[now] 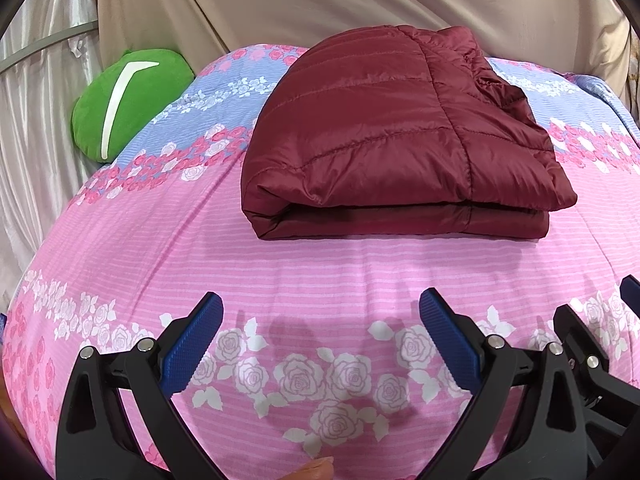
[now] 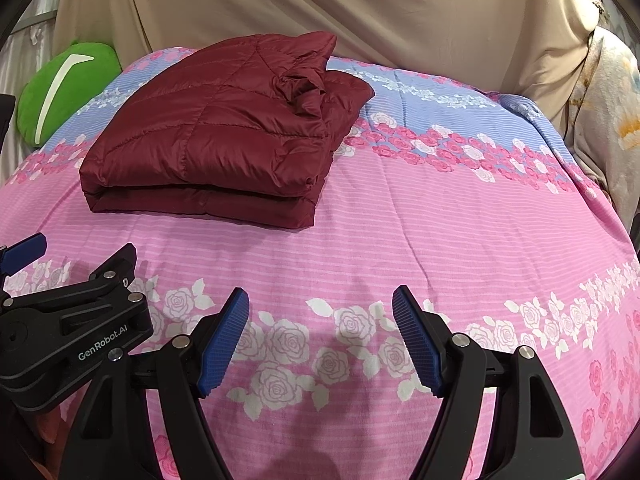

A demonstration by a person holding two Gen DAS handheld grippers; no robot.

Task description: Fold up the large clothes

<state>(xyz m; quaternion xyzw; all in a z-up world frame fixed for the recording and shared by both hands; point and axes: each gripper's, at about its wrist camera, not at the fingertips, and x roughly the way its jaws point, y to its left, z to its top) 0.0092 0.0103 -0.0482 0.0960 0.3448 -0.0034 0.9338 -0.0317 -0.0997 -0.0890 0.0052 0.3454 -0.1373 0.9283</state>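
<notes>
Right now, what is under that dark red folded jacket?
The maroon jacket lies folded on the floral bedspread, across its pink and blue bands. Whatever is tucked inside the folds, or on the sheet directly beneath, is covered.

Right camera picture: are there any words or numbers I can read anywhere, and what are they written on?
"GenRobot.AI" on the black body of the left claw, seen from the right camera.
The pillow has only a white curved mark, not a letter.
No words show on the jacket or the sheet.
</notes>
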